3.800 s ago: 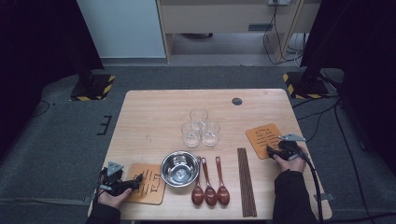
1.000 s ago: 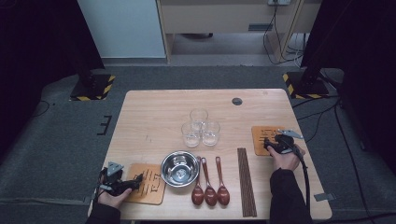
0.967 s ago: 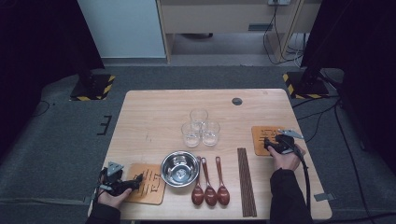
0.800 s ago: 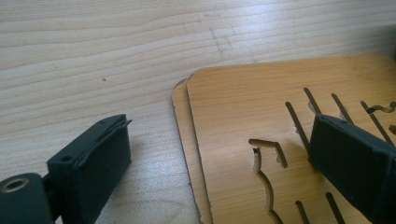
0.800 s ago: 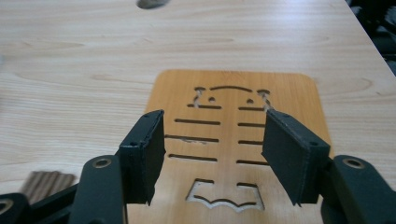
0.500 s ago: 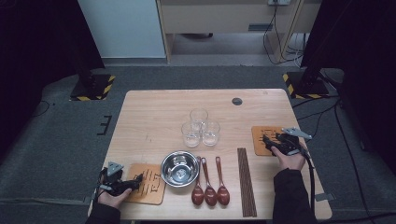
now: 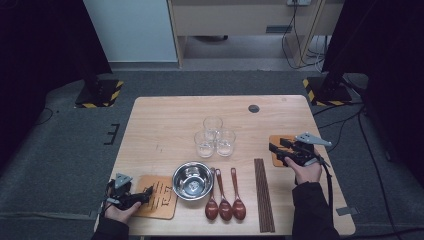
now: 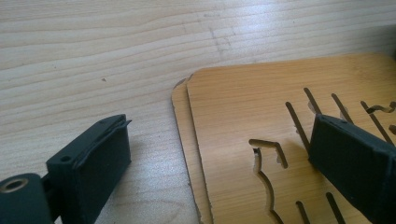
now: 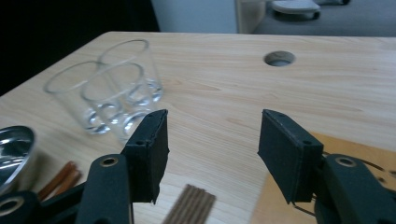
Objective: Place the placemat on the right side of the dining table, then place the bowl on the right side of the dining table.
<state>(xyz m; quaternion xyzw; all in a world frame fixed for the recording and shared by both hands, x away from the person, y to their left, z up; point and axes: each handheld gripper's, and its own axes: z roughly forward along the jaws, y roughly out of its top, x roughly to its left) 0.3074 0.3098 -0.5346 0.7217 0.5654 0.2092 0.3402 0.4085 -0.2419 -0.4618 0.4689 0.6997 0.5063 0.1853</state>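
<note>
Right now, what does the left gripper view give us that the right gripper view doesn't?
Left gripper view: two stacked cut-out wooden coasters, with the left tool open, one jaw over them, the other over bare wood. Right gripper view: three clear glasses, the steel bowl's rim, chopstick ends, the table's round hole, a coaster corner, and the right tool open on nothing. Both show the tabletop.

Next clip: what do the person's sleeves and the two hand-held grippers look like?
Dark sleeves on both forearms. The left hand-held gripper and right hand-held gripper are black, each topped by a grey three-cornered plate. Flat rectangular black jaws; brass-coloured rivets at the joints. A black cable trails from the right one.
</note>
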